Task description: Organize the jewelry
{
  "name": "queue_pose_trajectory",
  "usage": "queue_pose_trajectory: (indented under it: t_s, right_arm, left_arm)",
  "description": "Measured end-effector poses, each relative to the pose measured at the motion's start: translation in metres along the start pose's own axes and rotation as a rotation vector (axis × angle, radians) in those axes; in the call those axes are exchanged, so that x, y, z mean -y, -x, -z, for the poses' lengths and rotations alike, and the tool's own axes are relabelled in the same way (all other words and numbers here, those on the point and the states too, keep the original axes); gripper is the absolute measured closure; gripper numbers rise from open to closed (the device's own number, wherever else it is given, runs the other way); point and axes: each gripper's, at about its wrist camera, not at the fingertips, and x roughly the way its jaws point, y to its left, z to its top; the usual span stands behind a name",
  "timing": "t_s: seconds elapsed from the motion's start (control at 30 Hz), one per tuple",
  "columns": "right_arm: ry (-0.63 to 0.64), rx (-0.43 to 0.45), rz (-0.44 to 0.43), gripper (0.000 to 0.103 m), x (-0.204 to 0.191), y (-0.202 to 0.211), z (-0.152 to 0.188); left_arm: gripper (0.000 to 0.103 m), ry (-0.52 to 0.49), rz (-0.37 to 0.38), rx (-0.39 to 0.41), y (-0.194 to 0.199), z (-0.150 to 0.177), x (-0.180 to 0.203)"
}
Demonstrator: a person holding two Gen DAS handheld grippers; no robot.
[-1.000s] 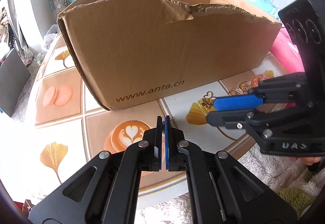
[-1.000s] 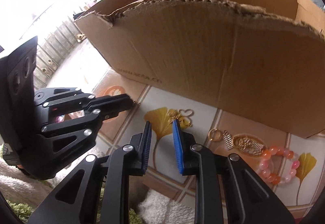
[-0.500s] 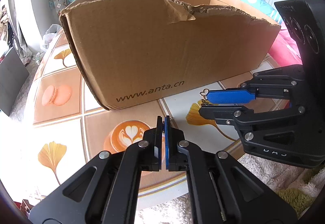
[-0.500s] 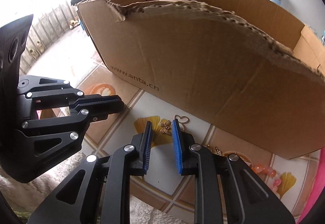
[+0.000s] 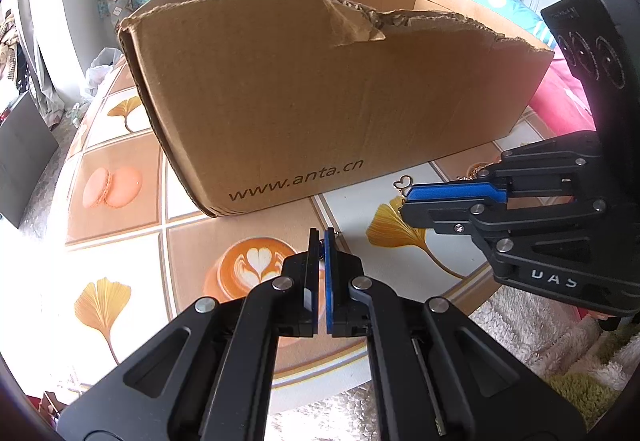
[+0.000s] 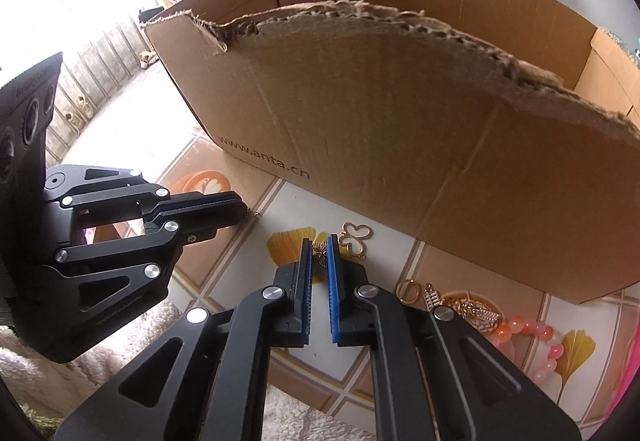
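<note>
The right hand-held gripper is clenched on a small gold butterfly charm at its fingertips, low over the worktop. Just beyond its right finger lies a gold heart-shaped charm; the cardboard box stands behind. The left hand-held gripper is clenched on a thin chain.

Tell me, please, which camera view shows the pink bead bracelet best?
The right wrist view: the bead bracelet lies in plain sight on the table, right of the tool. In the left wrist view, the right tool hides it.
</note>
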Motion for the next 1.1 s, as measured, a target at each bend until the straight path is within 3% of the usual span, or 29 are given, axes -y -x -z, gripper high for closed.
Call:
queue_pose_trajectory:
  t_s: [0.33, 0.67, 0.8, 1.0, 1.1]
  right_arm:
    - [-0.028, 0.051, -0.012, 0.096, 0.009, 0.029, 0.000]
    - [-0.068, 0.145, -0.066, 0.096, 0.016, 0.064, 0.001]
    - [-0.054, 0.216, -0.111, 0.096, 0.015, 0.091, -0.004]
    - [-0.016, 0.384, -0.160, 0.096, 0.022, 0.145, -0.029]
    - [-0.009, 0.436, -0.164, 0.096, 0.038, 0.163, -0.048]
  left_arm:
    - [0.102, 0.045, 0.048, 0.009, 0.009, -0.003, -0.002]
    - [0.102, 0.053, 0.041, 0.071, 0.043, -0.012, 0.001]
    - [0.102, 0.028, 0.050, 0.121, 0.067, -0.022, 0.007]
    - [0.101, 0.026, 0.178, 0.227, 0.112, -0.054, 0.010]
    - [0.101, -0.013, 0.188, 0.280, 0.126, -0.078, 0.014]
